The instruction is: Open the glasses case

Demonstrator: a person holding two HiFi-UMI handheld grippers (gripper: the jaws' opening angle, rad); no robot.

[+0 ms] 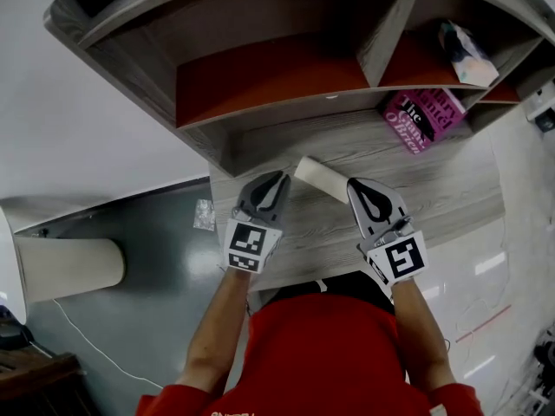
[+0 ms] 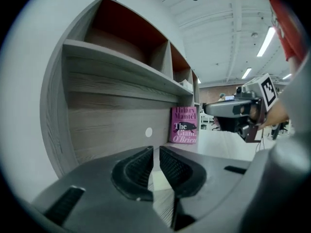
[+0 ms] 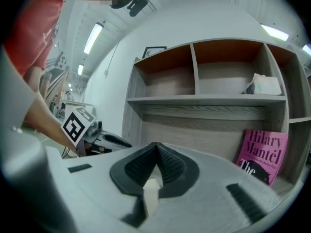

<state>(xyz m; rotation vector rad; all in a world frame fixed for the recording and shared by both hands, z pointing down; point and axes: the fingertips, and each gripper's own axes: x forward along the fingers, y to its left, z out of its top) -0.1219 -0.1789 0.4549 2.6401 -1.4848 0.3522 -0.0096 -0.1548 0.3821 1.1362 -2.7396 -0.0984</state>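
The left gripper has its jaws drawn together with only a thin slit between the ribbed pads, and nothing is pinched in it. The right gripper is closed too, its tips meeting at a point. A pale sliver shows through the gap behind them in the right gripper view, probably something seen past the jaws and not a thing held. Both grippers point forward over the near edge of the table, side by side.

Between their tips, a little farther from the person, lies the glasses case, a cream oblong set at a slant on the wood. Neither gripper touches it as far as the head view shows, and no lid looks raised (so it reads as shut). Behind it rises the shelf unit, with a pink book leaning at the right.

I judge this to be the approach, with the opening itself not yet begun. The next move likely calls for the jaws to part, one gripper to steady the case's body against sliding, and the other to find the seam and lift the lid.
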